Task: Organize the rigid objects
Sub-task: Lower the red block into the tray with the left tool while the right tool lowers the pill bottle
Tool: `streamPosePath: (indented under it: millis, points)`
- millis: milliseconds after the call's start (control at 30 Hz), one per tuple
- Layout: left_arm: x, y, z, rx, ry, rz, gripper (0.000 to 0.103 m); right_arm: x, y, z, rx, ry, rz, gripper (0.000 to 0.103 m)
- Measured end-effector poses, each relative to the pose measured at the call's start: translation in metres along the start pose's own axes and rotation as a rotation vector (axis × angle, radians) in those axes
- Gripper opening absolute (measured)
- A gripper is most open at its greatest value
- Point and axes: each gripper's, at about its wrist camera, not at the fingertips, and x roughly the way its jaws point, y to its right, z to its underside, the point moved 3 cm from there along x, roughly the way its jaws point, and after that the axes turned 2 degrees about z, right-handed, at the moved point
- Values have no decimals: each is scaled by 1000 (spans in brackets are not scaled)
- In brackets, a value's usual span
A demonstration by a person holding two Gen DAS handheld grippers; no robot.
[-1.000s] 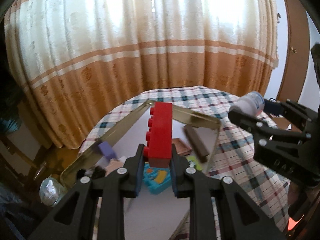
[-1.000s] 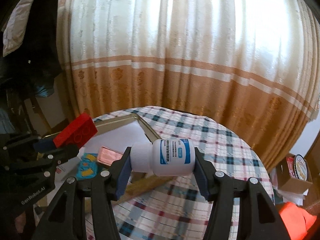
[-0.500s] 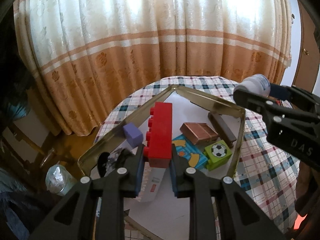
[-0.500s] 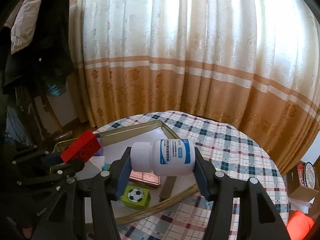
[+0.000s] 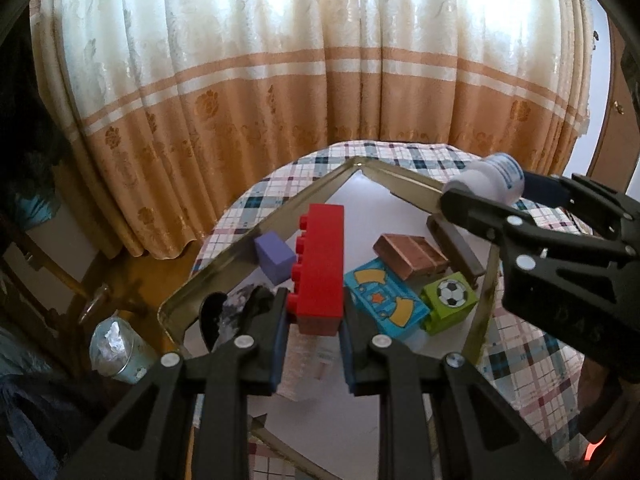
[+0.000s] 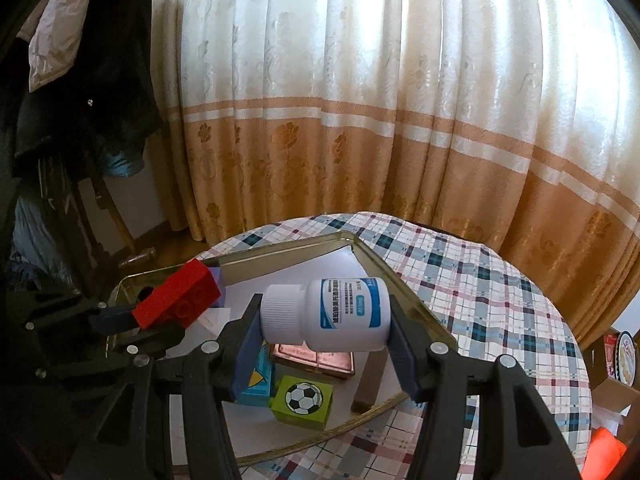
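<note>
With my left gripper (image 5: 314, 322) pinching the red brick (image 5: 320, 264) and my right gripper (image 6: 324, 326) clamping the white pill bottle (image 6: 326, 314) endwise above the crowded tray (image 6: 280, 250), I feared the bottle rolling onto the football block (image 6: 302, 400) on release.

Left gripper (image 5: 314, 330) and right gripper (image 6: 324, 344): matte black angular plastic frames, triangular cut-outs, silver round screw heads, blue pads lining the jaws, faint embossed lettering.

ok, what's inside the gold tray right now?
The gold tray holds a purple block, blue patterned block, green football cube, copper tin and brown bar. The tongs cover the near part.
</note>
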Motion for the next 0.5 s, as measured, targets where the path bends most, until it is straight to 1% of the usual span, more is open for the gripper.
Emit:
streamPosePath:
  millis: [300,367,433,500]
  points:
    - [7,-8,1,5,-3,-61,21,7,-3,5,-2,-19,-3,59]
    - [19,-14,4,-8,-39,-56,21,9,-4,5,-5,-22,-6,59]
    - [19,-16,3,-3,-25,-69,21,10,-5,6,-9,-24,-9,59]
    - [19,-16,2,-6,-26,-66,21,12,-6,7,-11,-26,-9,59]
